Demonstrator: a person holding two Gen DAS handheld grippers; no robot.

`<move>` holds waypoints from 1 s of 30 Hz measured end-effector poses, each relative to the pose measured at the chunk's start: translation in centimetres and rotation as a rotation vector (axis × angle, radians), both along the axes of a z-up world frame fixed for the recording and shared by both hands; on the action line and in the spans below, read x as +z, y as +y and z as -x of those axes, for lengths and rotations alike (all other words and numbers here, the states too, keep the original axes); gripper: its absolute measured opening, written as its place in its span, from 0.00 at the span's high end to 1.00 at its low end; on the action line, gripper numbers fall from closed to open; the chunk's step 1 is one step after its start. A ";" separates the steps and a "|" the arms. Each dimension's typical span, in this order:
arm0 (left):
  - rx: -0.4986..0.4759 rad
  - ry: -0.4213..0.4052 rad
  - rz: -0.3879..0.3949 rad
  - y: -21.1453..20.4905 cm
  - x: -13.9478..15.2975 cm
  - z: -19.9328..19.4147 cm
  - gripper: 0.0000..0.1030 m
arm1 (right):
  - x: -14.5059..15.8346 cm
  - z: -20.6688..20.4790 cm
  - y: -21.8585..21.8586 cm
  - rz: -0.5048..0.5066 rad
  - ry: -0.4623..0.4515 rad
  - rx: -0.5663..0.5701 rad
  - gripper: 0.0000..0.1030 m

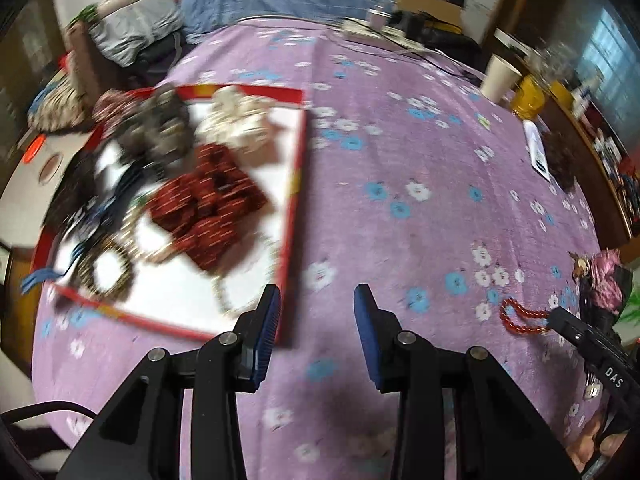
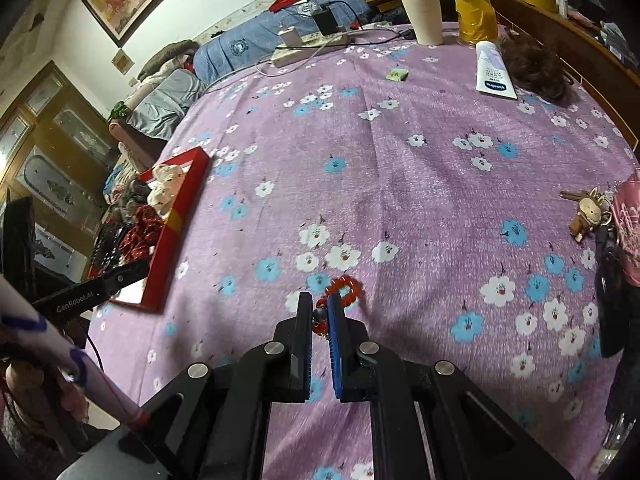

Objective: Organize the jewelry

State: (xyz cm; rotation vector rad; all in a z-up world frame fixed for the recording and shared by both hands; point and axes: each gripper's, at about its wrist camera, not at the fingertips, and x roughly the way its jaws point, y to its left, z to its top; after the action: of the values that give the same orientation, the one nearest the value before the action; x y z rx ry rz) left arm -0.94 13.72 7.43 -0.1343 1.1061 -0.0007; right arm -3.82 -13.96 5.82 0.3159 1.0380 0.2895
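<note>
Between the nearly closed blue pads of the right gripper point(image 2: 319, 318): red bead bracelet point(image 2: 342, 287), pinched at its near end, loop trailing forward over the purple cloth point(image 2: 400, 184); red tray point(image 2: 176, 228) well left, nearer the half-open, empty left gripper point(image 1: 316, 312).

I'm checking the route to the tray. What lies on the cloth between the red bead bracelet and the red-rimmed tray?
Nothing visible: only bare flowered cloth separates the red bead bracelet, pinched in the right tongs, from the tray.
</note>
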 end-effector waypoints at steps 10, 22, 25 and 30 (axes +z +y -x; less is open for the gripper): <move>0.216 0.014 0.003 7.6 0.3 4.6 0.59 | 1.7 2.1 0.2 -0.030 -0.043 0.029 0.93; -0.017 0.007 -0.092 0.8 -2.0 0.4 0.53 | 1.4 4.2 0.1 -0.073 -0.048 0.050 0.92; -0.055 0.056 -0.139 -0.7 -4.0 -1.8 0.67 | 1.0 4.6 -0.3 -0.085 -0.043 0.040 0.92; -0.062 0.098 -0.219 -1.3 -5.4 -3.1 0.98 | 0.2 5.2 -1.1 -0.108 -0.034 0.020 0.92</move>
State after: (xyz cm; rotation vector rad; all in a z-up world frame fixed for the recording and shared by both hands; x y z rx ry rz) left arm 2.14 12.43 2.03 0.0972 1.2003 0.0715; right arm -8.98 -15.10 6.06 0.3969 0.9939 0.3687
